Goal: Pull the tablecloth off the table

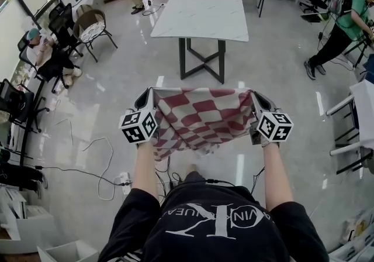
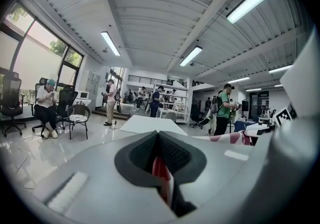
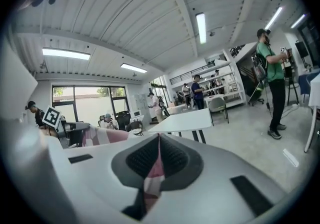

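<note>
Tablecloth (image 1: 201, 117), off the table (image 1: 201, 18), hangs clenched in jaws of left gripper (image 1: 146, 97) and right gripper (image 1: 259, 99).

The tablecloth (image 1: 201, 116) is a red-and-white check. The left gripper (image 1: 145, 98) and right gripper (image 1: 259, 100) are pale grey, each with black square markers printed on white at the back. Their pads (image 2: 175, 155) are dark charcoal with a fine dotted texture, and a strip of red and white shows between them. The table (image 1: 201, 16) has a white top, faintly veined like marble, on black legs. The floor (image 1: 117, 97) is a glossy light grey. The T-shirt (image 1: 216, 220) of the person holding the grippers is black with white lettering. Off to the right someone wears a green shirt (image 1: 353, 6) with black trousers
</note>
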The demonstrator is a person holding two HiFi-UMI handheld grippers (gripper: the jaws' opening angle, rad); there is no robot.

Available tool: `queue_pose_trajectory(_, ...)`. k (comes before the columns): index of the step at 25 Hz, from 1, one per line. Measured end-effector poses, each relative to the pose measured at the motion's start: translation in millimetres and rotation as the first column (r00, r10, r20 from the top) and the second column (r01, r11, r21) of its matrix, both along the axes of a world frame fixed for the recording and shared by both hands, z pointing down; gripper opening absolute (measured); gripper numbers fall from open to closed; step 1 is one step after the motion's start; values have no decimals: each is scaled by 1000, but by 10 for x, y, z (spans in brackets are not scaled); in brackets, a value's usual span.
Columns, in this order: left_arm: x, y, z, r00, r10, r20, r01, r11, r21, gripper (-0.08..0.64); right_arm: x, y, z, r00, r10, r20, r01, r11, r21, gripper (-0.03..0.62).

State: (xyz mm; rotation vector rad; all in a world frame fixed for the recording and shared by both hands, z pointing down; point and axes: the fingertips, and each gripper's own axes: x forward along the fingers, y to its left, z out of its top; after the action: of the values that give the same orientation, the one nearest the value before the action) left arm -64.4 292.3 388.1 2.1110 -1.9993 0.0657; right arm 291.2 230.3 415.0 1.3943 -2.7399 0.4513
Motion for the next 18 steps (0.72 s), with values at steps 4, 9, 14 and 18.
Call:
queue_pose_trajectory(4, 55, -75, -132, 999, 28, 27, -29, 999, 41, 12, 63, -4, -164, 1000, 11, -29, -9, 998, 61, 14)
queue_pose_trajectory(9, 226, -210, -360, 996, 46, 73, -53, 993, 102, 12, 228, -86, -409, 999, 27, -39, -23, 993, 113, 14)
queue_pose_trajectory(14, 293, -291, -610, 995, 45, 92, -60, 984, 169, 12, 289, -156, -695, 998, 30, -53, -20, 984, 174, 14)
queue_pose_trajectory(18, 329, -301, -817, 994, 32, 103, -54, 974, 219, 12, 329, -168, -945, 999, 34, -41, -24, 974, 224, 14)
